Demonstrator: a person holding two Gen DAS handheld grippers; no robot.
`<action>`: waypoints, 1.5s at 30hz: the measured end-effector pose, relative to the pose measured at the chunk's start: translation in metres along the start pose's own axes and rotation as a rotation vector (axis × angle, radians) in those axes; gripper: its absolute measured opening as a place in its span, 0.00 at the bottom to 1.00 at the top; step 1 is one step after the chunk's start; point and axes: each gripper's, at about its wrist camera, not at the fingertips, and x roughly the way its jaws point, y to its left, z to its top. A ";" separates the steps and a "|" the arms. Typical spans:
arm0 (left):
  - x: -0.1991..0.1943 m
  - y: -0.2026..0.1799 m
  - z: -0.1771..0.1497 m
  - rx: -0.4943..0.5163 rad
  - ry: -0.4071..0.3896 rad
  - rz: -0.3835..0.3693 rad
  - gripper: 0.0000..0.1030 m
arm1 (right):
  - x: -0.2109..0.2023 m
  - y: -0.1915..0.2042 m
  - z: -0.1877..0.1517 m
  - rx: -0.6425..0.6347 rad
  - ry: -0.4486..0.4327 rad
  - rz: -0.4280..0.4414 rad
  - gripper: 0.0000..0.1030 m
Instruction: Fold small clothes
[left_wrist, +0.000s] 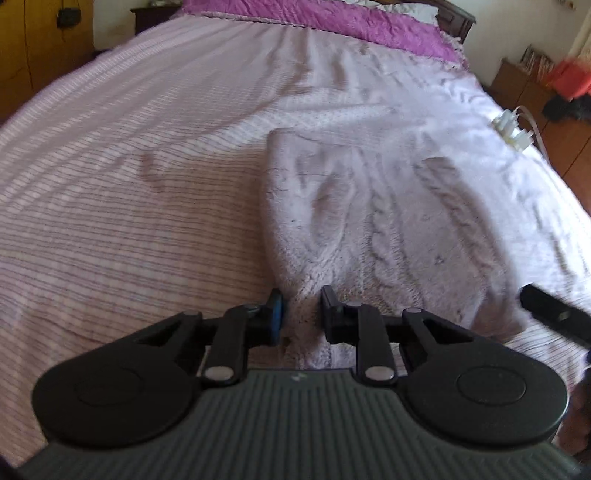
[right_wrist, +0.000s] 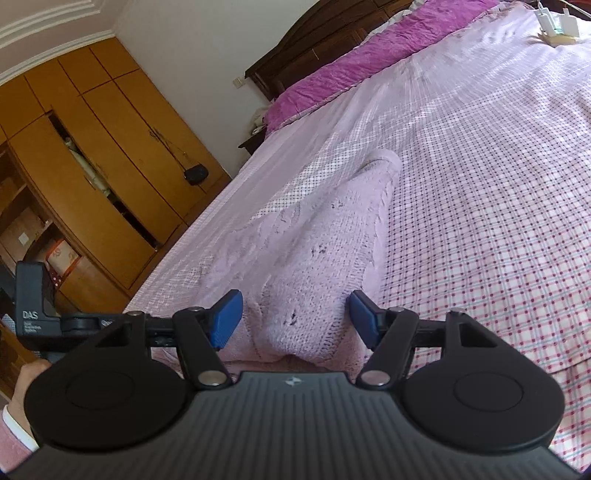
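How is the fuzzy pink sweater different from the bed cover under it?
The sweater is thick and fluffy with twisted cable patterns; the bed cover is thin and flat.
The sweater is plain pale pink; the bed cover has a checked pattern of little lines and dots.
The sweater is small and bunched up; the bed cover spreads over the whole bed.
Both are pinkish.

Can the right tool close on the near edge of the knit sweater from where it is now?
Probably yes. The right tool is open with its blue pads either side of a raised fold of the knit sweater, nothing between pads and cloth. The left tool sits on another part of the edge, seemingly clear.
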 end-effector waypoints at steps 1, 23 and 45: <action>-0.002 0.002 0.000 -0.004 -0.003 0.007 0.24 | -0.001 -0.002 0.002 0.006 -0.005 -0.005 0.69; 0.050 0.032 0.009 -0.413 0.010 -0.306 0.39 | 0.059 -0.045 0.043 0.208 0.109 0.083 0.47; -0.010 -0.069 -0.044 -0.185 0.080 -0.416 0.33 | -0.098 -0.057 0.009 0.192 0.144 -0.136 0.49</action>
